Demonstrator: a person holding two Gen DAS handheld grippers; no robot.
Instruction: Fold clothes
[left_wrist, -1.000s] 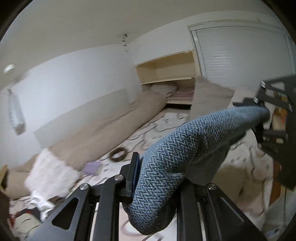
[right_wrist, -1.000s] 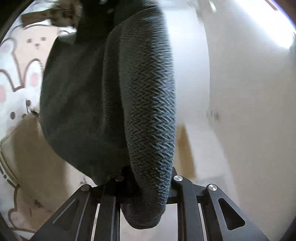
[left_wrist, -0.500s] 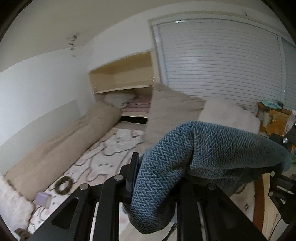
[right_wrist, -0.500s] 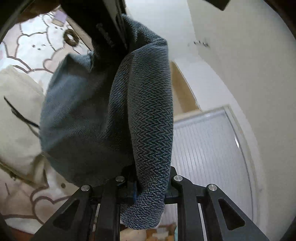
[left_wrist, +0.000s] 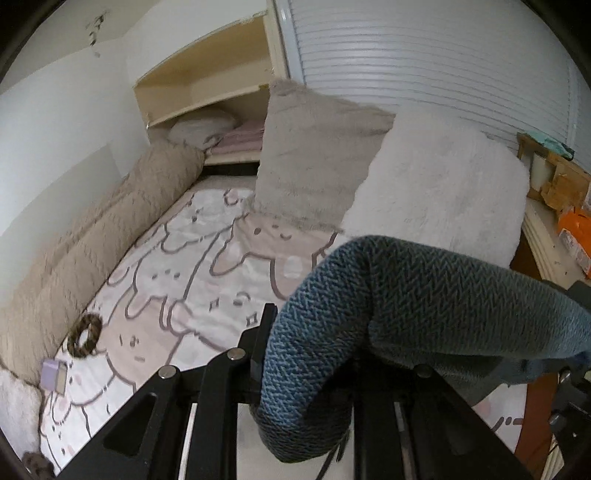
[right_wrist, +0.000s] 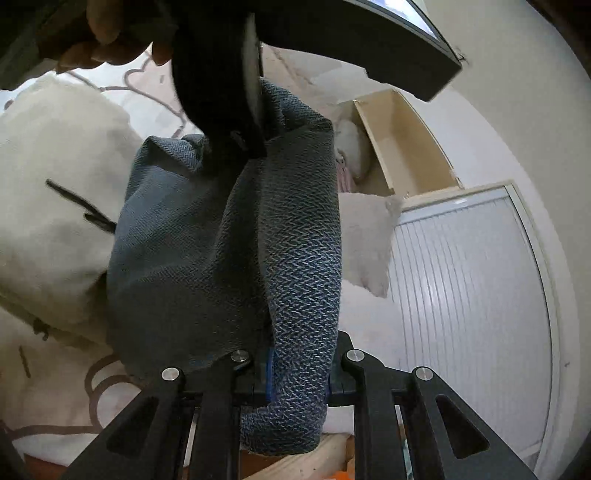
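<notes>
Both grippers, left (left_wrist: 306, 373) and right (right_wrist: 291, 373), clamp the blue knit garment (left_wrist: 424, 295) stretched mid-frame above the bed (left_wrist: 207, 266); judged mid-fold, needing a flat spot.

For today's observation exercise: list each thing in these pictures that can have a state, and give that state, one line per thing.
left gripper: shut on the blue knit garment
right gripper: shut on the blue knit garment
blue knit garment: held in the air, stretched between both grippers
roller shutter: down
grey pillow: propped upright
white pillow: propped upright
</notes>
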